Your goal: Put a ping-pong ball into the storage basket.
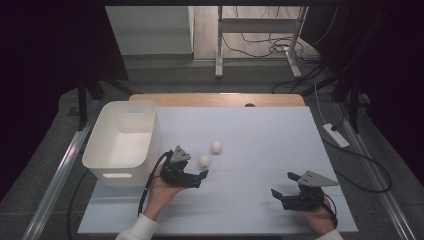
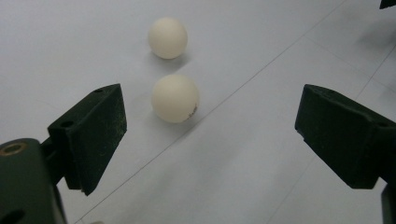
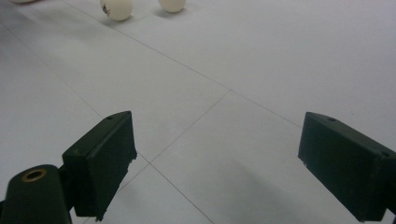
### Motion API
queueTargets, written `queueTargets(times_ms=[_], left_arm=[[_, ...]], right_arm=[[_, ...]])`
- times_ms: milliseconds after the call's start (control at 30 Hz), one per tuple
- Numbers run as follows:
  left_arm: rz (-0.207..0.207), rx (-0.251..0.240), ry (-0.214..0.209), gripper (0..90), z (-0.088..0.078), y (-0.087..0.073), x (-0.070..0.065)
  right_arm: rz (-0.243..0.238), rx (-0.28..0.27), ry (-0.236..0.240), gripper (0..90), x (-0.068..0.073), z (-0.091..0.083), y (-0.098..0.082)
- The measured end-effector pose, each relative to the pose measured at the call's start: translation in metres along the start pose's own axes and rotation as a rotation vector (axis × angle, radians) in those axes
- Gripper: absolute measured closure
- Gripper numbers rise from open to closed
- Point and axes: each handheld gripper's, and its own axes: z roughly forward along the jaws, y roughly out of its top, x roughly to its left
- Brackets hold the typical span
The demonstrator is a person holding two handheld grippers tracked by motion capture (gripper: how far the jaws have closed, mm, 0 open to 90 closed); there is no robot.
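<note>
Two white balls lie on the table (image 1: pixel 260 130): the nearer ball (image 1: pixel 204 161) just ahead of the left claw (image 1: pixel 203 174), whose jaws are spread wide, and the farther ball (image 1: pixel 216 146) just beyond it. The high view adds a white bin (image 1: pixel 125 142) at the left, while the left claw's own view reveals small print on the nearer ball (image 2: pixel 175 98). The right claw (image 1: pixel 283 184) rests well apart, also released.

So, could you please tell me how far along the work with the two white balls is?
Nothing looks done: the white bin appears empty. In hand: the left gripper is open, its fingers either side of the nearer ball without touching. The farther ball sits untouched on the table, and the right gripper is open with nothing between its fingers.
</note>
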Motion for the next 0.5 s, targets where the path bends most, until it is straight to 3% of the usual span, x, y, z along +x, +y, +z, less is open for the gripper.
queueTargets(times_ms=[500], left_arm=[[-0.001,0.045,0.013,9.7,0.018,0.003,0.003]], right_arm=[[-0.004,-0.004,0.004,10.8,0.0,0.0,0.0]])
